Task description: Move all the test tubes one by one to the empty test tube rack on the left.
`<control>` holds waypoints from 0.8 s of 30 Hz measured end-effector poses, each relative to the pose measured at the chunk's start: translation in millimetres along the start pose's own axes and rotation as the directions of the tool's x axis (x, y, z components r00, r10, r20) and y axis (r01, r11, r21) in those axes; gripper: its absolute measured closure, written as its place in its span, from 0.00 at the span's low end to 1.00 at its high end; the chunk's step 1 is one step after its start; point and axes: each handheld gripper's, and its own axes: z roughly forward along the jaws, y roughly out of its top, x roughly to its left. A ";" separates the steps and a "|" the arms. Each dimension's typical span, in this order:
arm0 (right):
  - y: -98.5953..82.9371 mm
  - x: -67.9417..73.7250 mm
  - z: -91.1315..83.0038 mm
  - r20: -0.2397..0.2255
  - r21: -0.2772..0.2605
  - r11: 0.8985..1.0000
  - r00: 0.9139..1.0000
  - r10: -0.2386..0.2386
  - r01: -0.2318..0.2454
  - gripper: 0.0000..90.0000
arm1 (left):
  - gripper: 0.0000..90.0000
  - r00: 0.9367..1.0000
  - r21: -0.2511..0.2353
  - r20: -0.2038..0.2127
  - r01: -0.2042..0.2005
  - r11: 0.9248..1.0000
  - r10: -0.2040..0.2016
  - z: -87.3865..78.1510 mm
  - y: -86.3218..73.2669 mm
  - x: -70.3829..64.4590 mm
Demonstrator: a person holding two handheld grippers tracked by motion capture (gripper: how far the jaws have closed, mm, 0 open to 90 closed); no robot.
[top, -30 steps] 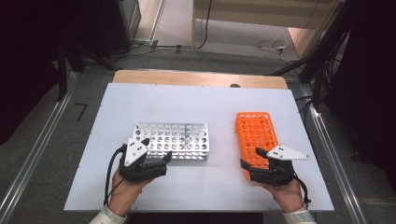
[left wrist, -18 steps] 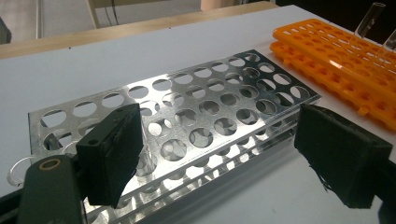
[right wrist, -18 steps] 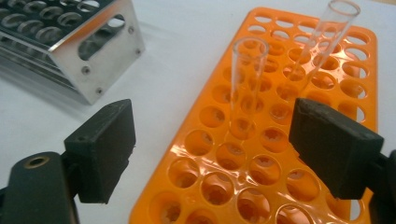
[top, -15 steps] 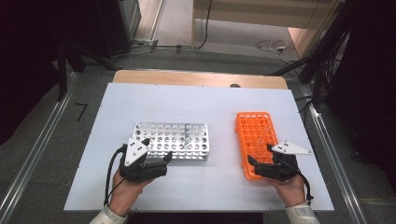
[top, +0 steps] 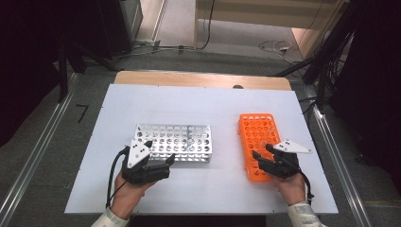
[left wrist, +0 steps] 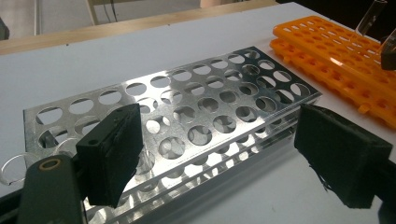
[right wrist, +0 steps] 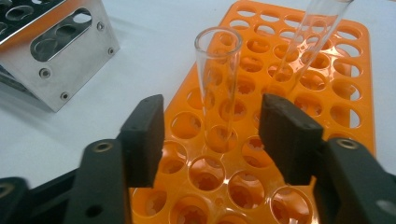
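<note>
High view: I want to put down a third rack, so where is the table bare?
The table is bare along the far strip beyond the metal rack and orange rack, and in the gap between them. The near edge is crowded by the left gripper and right gripper.

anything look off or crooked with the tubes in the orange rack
One thing: the farther glass tube in the orange rack leans noticeably, while the nearer tube, between the right gripper's open jaws, stands upright. Nothing looks spilled or broken.
</note>
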 end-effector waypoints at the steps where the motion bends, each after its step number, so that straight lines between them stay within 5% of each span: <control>1: 0.1 -0.1 0.5 0.002 0.002 1.000 1.000 -0.001 0.001 0.48 | 0.17 1.000 0.000 0.000 0.000 1.000 0.000 0.0 0.0 -0.1; 15: -0.5 -0.6 3.7 0.010 0.000 1.000 1.000 0.000 0.000 0.77 | 0.17 1.000 -0.001 0.001 0.001 1.000 -0.001 0.0 -0.1 -0.2; 24: 0.7 -3.5 0.4 0.020 -0.015 1.000 1.000 0.007 -0.007 0.81 | 0.17 1.000 -0.004 0.001 0.004 1.000 -0.004 -0.4 0.1 0.2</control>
